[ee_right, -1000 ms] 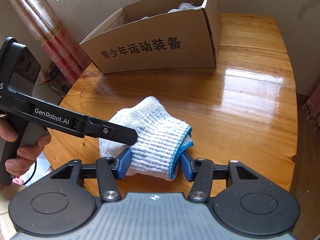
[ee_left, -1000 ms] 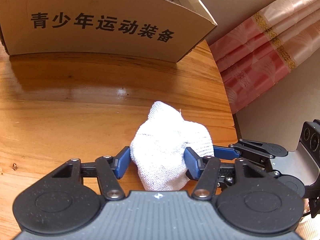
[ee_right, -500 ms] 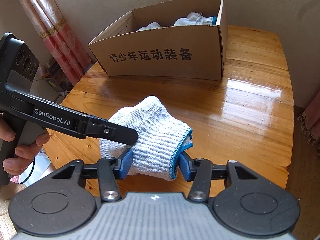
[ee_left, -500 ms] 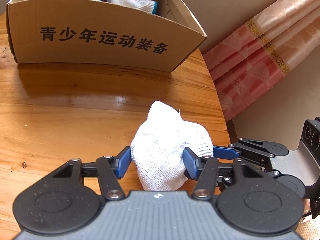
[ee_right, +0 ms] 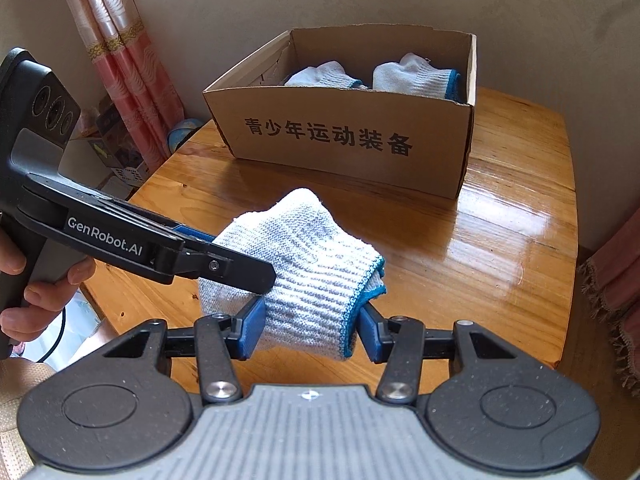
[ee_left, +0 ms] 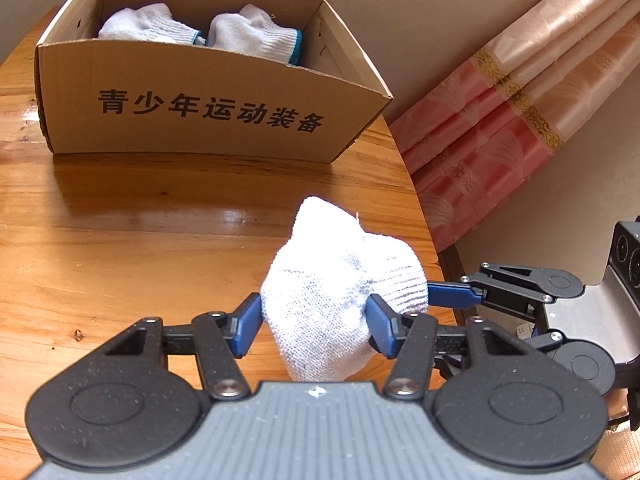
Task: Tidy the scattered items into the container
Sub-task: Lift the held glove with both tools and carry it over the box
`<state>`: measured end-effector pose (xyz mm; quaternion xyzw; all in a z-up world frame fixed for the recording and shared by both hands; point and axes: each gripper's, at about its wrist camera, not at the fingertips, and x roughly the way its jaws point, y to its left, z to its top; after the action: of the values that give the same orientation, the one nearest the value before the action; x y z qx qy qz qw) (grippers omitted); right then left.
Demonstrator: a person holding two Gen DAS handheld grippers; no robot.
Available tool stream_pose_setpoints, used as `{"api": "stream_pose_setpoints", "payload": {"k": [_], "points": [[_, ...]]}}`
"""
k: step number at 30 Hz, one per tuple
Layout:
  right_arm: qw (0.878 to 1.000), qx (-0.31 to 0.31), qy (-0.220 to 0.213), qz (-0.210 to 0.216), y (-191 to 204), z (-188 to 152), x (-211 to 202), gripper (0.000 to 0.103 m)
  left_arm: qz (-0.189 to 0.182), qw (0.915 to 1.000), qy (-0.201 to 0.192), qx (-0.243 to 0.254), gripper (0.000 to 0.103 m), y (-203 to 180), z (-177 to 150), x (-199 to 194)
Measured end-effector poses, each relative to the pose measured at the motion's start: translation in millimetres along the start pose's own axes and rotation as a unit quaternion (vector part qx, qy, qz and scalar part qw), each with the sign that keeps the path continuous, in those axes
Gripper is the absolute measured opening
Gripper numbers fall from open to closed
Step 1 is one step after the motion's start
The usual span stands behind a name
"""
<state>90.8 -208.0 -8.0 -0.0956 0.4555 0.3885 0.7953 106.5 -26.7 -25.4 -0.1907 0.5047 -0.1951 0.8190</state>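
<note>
Left hand-held gripper (ee_left: 314, 322): clamped on glove bundle (ee_left: 336, 292), sharing its weight.
Right hand-held gripper (ee_right: 306, 334): clamped on cuff end.
Cardboard box (ee_right: 348, 132): ahead, holds two bundles.

both grippers (ee_right: 306, 330) clamp the glove bundle (ee_right: 308, 276) above table (ee_right: 500, 248).

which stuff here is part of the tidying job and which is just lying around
Job:
folded glove, held by both grippers
cardboard box
two gloves in box
left gripper
right gripper

Lying about:
pink curtain
clutter beside table
</note>
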Motion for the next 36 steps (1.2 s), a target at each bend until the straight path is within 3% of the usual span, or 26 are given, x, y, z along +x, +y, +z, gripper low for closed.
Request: {"api": "stream_pose_setpoints", "payload": {"k": [16,36], "points": [[0.998,-0.052,-0.010,-0.018,32,46,-4,0.055,-0.010,0.9992,-0.038,-0.004,0.055,17,23,-39],[0.995,-0.075,-0.063,-0.026,30,112,-16,0.055,0.012,0.9960,-0.079,0.042,0.056,5,92,-72]]}}
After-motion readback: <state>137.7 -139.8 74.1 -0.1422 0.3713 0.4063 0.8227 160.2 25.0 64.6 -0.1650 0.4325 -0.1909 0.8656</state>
